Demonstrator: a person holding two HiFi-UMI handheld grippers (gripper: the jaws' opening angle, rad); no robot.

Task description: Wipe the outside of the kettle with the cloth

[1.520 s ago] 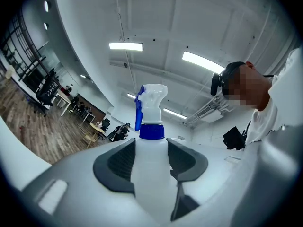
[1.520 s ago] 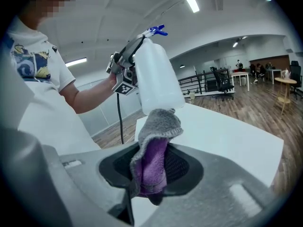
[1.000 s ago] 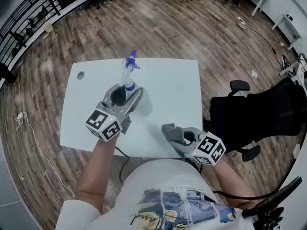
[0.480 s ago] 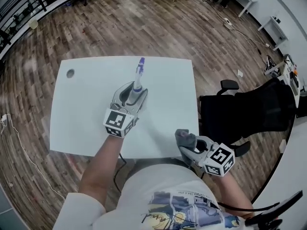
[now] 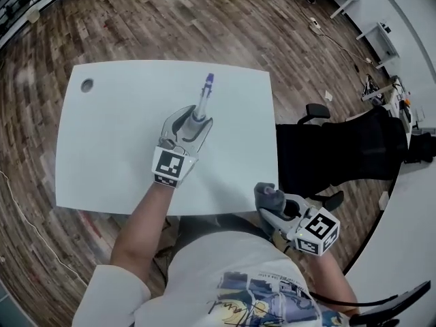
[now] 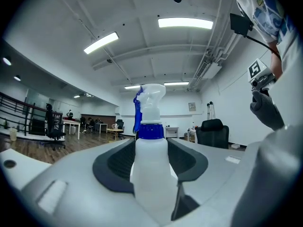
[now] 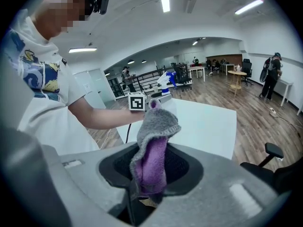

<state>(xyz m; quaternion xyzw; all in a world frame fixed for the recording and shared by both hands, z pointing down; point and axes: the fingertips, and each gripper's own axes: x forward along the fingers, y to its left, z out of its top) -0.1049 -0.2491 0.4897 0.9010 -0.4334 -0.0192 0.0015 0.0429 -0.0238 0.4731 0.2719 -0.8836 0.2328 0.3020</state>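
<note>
No kettle shows in any view. My left gripper (image 5: 193, 119) is shut on a white spray bottle (image 5: 202, 101) with a blue trigger head, over the middle of the white table (image 5: 116, 142). In the left gripper view the bottle (image 6: 151, 160) stands upright between the jaws, and both pads press its sides. My right gripper (image 5: 267, 199) hangs just off the table's near right corner, shut on a grey and purple cloth (image 5: 266, 194). In the right gripper view the cloth (image 7: 154, 145) sticks up out of the jaws, folded over.
A black office chair (image 5: 340, 155) stands close to the table's right side. A small round hole (image 5: 86, 85) sits in the table's far left corner. Wood floor surrounds the table, with more desks and people far off.
The left gripper has come down toward the tabletop with the spray bottle. The right gripper with the cloth has shifted a little near the table's front right corner. Both grips are unchanged.
</note>
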